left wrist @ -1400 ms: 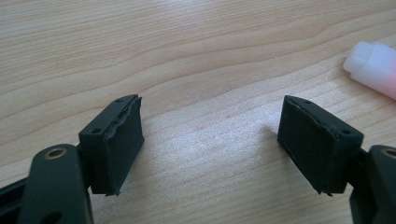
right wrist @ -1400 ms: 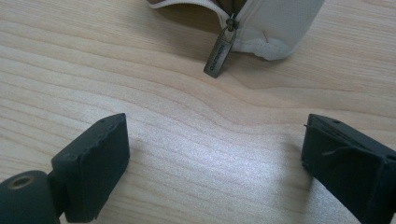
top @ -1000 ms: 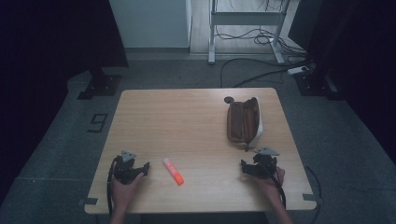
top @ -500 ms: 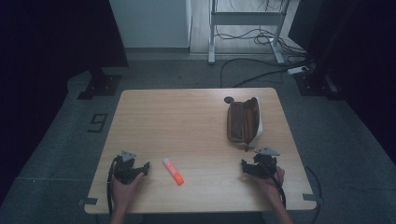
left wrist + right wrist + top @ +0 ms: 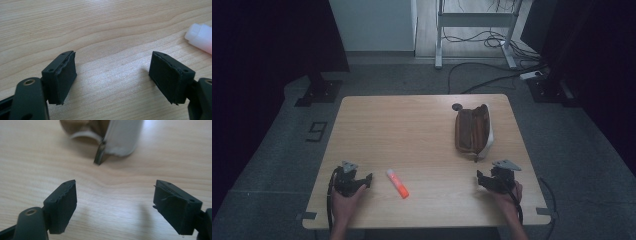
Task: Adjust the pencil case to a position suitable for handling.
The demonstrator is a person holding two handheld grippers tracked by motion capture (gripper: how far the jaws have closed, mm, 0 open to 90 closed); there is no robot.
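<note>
High view: the left gripper point(image 5: 368, 180) sits at the lower left of the table point(image 5: 412, 125), the right gripper point(image 5: 481, 179) at the lower right, each in a hand. A marker point(image 5: 397, 183), white at one end and orange at the other, lies flat just right of the left gripper, apart from it. A brown pouch point(image 5: 473, 130) lies at the upper right, beyond the right gripper.

Left gripper view shows the left gripper point(image 5: 112, 72) spread wide over bare wood, the marker's white end point(image 5: 200, 37) at the right edge. Right gripper view shows the right gripper point(image 5: 115, 200) spread too, its jaws having just been closing a little with nothing between them; the pouch point(image 5: 120, 135) lies at the top.
</note>
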